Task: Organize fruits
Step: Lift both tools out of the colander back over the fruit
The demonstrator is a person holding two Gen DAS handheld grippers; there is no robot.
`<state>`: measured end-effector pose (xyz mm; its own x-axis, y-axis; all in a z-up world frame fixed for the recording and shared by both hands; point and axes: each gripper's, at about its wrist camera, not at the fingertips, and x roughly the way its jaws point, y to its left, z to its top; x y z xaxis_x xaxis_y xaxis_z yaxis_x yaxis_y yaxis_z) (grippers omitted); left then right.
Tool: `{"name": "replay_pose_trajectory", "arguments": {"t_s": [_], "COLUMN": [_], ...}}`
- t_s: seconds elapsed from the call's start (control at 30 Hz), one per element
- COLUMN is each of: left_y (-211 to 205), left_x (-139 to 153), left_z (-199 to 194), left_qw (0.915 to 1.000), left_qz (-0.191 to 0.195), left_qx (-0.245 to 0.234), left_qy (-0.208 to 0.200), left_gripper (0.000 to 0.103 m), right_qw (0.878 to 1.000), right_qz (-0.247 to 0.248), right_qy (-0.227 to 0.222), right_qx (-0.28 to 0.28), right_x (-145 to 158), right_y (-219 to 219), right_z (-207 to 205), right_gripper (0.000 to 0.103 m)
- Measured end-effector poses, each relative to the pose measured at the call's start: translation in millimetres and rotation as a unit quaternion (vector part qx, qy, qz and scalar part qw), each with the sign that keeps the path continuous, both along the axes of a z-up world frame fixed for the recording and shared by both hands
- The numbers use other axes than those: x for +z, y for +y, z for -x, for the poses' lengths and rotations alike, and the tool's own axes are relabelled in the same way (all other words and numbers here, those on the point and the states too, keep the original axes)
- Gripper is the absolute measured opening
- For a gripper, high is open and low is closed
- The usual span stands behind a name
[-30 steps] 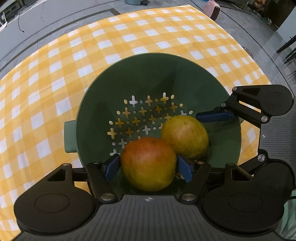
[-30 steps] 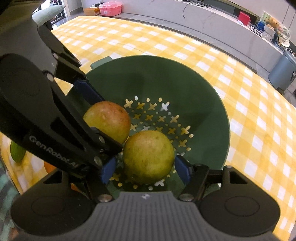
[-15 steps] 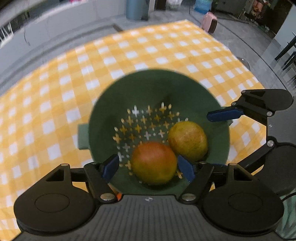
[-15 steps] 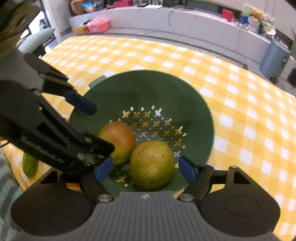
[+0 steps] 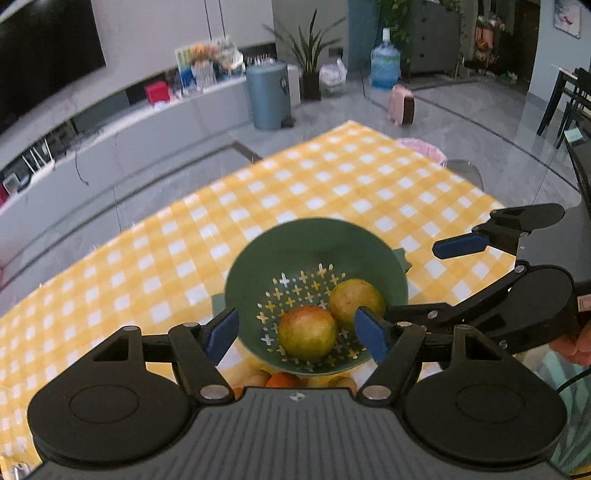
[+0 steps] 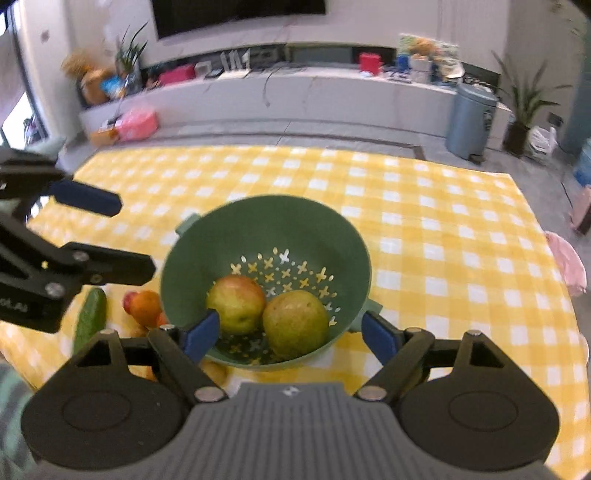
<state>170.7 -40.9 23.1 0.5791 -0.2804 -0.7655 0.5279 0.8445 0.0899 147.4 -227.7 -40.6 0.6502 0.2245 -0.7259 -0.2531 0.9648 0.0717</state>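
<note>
L gripper point(image 5: 297, 330): jaws wide apart, nothing between the blue pads, tilted steeply down over the near edge of the table. Seen from the R wrist view it sits at far left, above the cloth, not touching anything.

R gripper point(image 6: 290, 332): jaws have just been opening, now wide apart, nothing clamped; pads sit in front of the bowl's near rim w/ the fruit seen through the gap, no contact. From the L wrist view it juts in from the right, angled down toward the bowl, w/ part of a hand point(image 5: 570, 341) on its handle at the right edge.

Just past the pads: green colander bowl point(image 6: 258, 221) on the yellow-check tablecloth point(image 6: 443, 229), upright, small handles on 2 sides, cross-shaped holes in the base. Inside it, 2 fruits touching each other: a red-green apple point(image 6: 236, 299) on the left in the R view, a yellow-green pear-like fruit point(image 6: 295, 323) on the right. Both lie on the bowl's base toward the near side.

Left of the bowl in the R view, on the cloth: a cucumber point(image 6: 89, 319) lying lengthwise, and an orange-red fruit point(image 6: 146, 306) just beside the bowl's wall; more fruit partly hidden under the near rim, can't tell what.

Further back: bare cloth, then grey floor, a blue-grey bin point(image 6: 469, 120), a long low white counter point(image 6: 295, 96) w/ clutter, potted plants, a dark TV screen point(image 6: 236, 13) on the wall.
</note>
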Motion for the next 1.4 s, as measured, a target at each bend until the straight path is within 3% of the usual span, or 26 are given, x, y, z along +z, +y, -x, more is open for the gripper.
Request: {"name": "replay_pose_trajectory", "arguments": {"t_s": [0.2,0.37,0.43,0.7,0.9,1.1,1.2,1.27,1.4], "left_y": [11,21,25,57,81,92,91,89,78], "left_x": [12,7,2,-29,-55,-67,-70,-73,-82], "left_z": [33,62,73,79,87,90,88,85,81], "left_qw": [0.9971,0.9837,0.9789,0.9898,0.9881,0.9896,0.9940,0.9959,0.9980], "left_qz": [-0.023,-0.057,-0.069,-0.038,-0.038,-0.049,-0.031,-0.014,-0.012], "left_qx": [0.001,0.011,0.013,0.066,0.106,0.097,0.073,0.066,0.044], "left_qy": [-0.073,-0.170,-0.192,-0.121,-0.105,-0.094,-0.075,-0.061,-0.044], "left_gripper": [0.081,0.080,0.080,0.083,0.083,0.080,0.077,0.077,0.069], "right_qw": [0.998,0.996,0.995,0.996,0.996,0.997,0.997,0.998,0.999], "right_qz": [-0.009,-0.022,-0.027,-0.041,-0.014,-0.017,0.004,-0.011,-0.010], "right_qy": [-0.051,-0.067,-0.063,-0.032,-0.076,-0.062,-0.060,-0.051,-0.040], "right_qx": [-0.040,-0.062,-0.073,-0.069,-0.045,-0.051,-0.049,-0.043,-0.036], "right_x": [10,2,-4,-34,-51,-62,-66,-70,-75], "right_y": [7,10,11,30,49,55,63,64,69], "right_z": [39,66,73,96,112,110,109,107,103], "right_gripper": [0.081,0.081,0.081,0.081,0.081,0.081,0.081,0.081,0.081]}}
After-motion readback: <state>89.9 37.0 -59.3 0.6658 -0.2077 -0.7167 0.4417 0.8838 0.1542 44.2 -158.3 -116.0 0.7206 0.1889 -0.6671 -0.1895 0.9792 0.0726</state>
